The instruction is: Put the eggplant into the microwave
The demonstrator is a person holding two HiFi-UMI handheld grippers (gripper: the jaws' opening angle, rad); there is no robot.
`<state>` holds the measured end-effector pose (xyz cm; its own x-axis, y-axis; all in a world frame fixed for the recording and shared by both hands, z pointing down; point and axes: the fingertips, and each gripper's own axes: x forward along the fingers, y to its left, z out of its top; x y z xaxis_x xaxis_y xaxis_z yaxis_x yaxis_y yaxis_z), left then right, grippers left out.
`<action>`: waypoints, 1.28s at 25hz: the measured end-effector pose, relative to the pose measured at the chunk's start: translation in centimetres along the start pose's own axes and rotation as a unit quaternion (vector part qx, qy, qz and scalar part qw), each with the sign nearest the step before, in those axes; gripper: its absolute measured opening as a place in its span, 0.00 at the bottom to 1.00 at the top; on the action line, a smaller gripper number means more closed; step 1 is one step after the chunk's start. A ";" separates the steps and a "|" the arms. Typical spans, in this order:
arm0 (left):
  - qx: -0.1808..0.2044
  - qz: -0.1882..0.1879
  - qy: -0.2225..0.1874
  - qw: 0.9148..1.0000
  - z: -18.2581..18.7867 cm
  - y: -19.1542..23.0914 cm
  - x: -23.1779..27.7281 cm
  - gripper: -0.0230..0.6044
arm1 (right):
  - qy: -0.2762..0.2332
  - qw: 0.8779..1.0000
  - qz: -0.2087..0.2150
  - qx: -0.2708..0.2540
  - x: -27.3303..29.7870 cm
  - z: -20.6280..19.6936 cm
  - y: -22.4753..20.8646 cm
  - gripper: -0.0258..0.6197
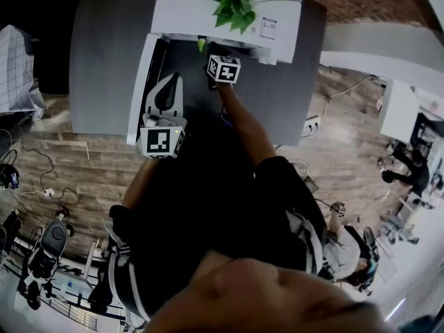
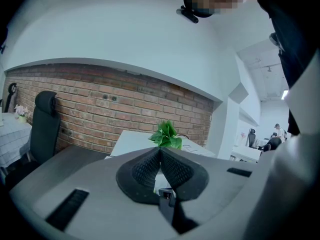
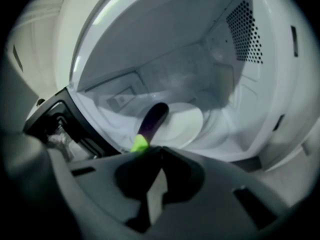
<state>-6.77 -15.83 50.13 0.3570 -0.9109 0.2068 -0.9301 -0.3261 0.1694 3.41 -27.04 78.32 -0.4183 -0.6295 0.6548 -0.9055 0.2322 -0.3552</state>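
The microwave (image 1: 229, 9) is white and stands open, its lit white cavity (image 3: 200, 84) filling the right gripper view. A dark purple eggplant (image 3: 152, 120) with a bright green stem (image 3: 139, 144) reaches into the cavity over the round white turntable plate (image 3: 187, 126). My right gripper (image 3: 159, 153) is shut on the stem end, at the microwave's mouth. In the head view only the green stem (image 1: 201, 44) shows beside the right gripper (image 1: 214, 55). My left gripper (image 2: 160, 151) is shut and holds nothing, in front of the microwave, left of the right arm.
The microwave door (image 1: 139, 89) is swung open at the left; its dark edge (image 3: 55, 119) shows in the right gripper view. A green plant (image 1: 234, 2) stands on top of the microwave. The grey table (image 1: 104, 61) bears it all. A brick wall (image 2: 100, 109) is behind.
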 end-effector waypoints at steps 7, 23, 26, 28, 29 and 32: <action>0.003 -0.005 -0.003 1.000 0.0 0.0 0.4 0.09 | -0.003 1.000 -0.001 0.005 0.5 0.7 0.0 0.09; 0.010 -0.006 -0.020 1.000 0.8 -0.4 -0.3 0.09 | -0.016 1.000 -0.003 0.021 -1.5 0.7 -0.5 0.09; 0.014 -0.009 -0.027 0.999 1.1 -0.8 -0.8 0.09 | -0.021 1.000 -0.005 0.019 -2.9 0.7 -0.5 0.09; 0.018 -0.010 -0.031 0.999 1.3 -1.0 -1.3 0.09 | -0.025 0.999 -0.005 0.019 -4.1 0.6 -0.4 0.09; 0.017 -0.010 -0.032 0.999 1.4 -1.1 -1.6 0.09 | -0.028 0.999 -0.004 0.019 -4.7 0.6 -0.3 0.09; 0.022 -0.012 -0.039 0.999 1.7 -1.4 -2.3 0.09 | -0.049 0.999 0.010 0.018 -7.0 1.2 0.6 0.09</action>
<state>-6.44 -13.67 47.78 0.3732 -0.9191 0.1264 -0.9248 -0.3575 0.1305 5.83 -23.37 72.71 -0.4261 -0.6944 0.5799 -0.8930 0.2203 -0.3924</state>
